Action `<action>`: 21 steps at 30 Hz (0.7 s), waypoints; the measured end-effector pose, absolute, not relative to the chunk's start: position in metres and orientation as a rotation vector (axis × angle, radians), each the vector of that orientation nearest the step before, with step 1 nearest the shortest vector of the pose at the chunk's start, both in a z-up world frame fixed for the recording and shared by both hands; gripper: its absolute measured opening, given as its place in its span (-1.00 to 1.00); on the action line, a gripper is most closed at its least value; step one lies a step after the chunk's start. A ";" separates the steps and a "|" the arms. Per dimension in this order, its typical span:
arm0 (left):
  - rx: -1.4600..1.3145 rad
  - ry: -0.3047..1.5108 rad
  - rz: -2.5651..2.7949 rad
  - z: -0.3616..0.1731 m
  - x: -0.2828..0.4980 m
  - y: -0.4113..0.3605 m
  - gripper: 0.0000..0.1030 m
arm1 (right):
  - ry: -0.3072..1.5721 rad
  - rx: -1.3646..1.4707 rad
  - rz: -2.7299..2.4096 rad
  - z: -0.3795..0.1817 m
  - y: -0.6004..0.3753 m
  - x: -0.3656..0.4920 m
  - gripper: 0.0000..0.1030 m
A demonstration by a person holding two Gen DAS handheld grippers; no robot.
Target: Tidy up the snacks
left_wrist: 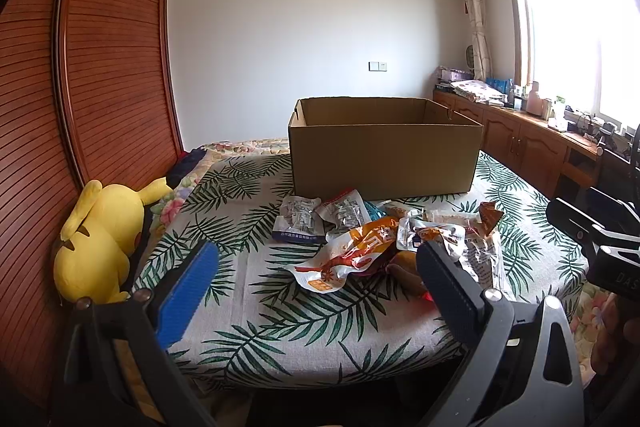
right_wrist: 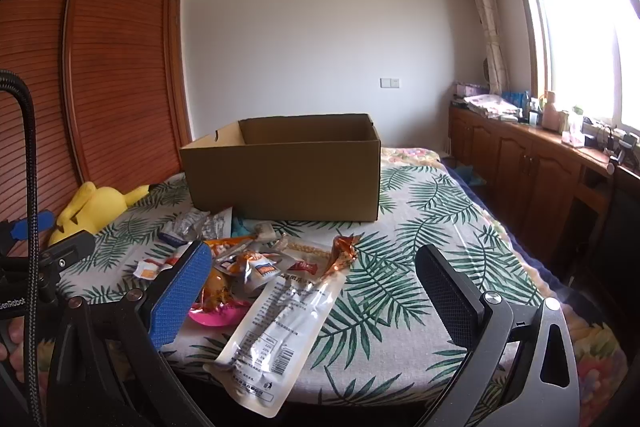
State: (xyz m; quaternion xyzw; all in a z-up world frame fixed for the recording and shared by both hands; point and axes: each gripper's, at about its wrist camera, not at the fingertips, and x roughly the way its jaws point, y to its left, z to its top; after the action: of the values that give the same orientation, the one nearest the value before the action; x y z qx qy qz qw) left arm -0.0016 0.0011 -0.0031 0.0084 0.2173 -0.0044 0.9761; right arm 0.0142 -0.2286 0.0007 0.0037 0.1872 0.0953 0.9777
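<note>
1. Left hand-held gripper (left_wrist: 316,267): jaws spread wide, nothing between them; blue pad on its left finger, black pad on its right; it hovers over the near edge of the table (left_wrist: 256,311), which is covered in a leaf-print cloth.
2. Snack pile (left_wrist: 384,239): just ahead of the left hand-held gripper, slightly to its right; the black finger overlaps the pile's near right edge in this view, contact cannot be told; orange-and-white crumpled packet (left_wrist: 348,259) is nearest, silver packets (left_wrist: 320,215) lie behind it.
3. Cardboard box (left_wrist: 384,147): open top, upright, straight ahead beyond the pile; the pile's far edge lies just beside its front wall; inside not visible.
4. Right hand-held gripper (right_wrist: 312,275): jaws wide apart, holding nothing; low over the near table edge.
5. Long clear pouch (right_wrist: 280,323): lies flat between the right hand-held gripper's fingers, closer to the blue finger, near end hanging over the table edge; the rest of the pile sits ahead-left of it; pink round item (right_wrist: 212,313) just beside the blue pad.
6. In the right wrist view the box sits ahead and left of centre.
7. Yellow plush toy (left_wrist: 100,239): far left of the left hand-held gripper, off the table, against the wooden slatted wardrobe (left_wrist: 100,47).
</note>
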 end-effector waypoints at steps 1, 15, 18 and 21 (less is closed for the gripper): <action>0.017 0.438 -0.009 -0.003 -0.002 0.001 0.94 | 0.377 0.007 0.192 0.001 -0.229 0.014 1.00; 0.019 0.437 -0.009 -0.003 -0.002 0.000 0.94 | 0.370 0.010 0.185 -0.001 -0.231 0.016 1.00; 0.019 0.437 -0.010 -0.003 -0.002 0.000 0.94 | 0.370 0.008 0.185 0.000 -0.230 0.015 1.00; 0.018 0.438 -0.010 -0.002 -0.003 0.000 0.94 | 0.375 0.008 0.187 -0.001 -0.231 0.016 1.00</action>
State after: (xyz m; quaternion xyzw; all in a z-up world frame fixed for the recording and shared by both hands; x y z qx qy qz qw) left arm -0.0025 -0.0001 -0.0024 0.0092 0.2170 -0.0052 0.9761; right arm 0.0157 -0.2310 -0.0006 0.0039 0.1862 0.0927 0.9781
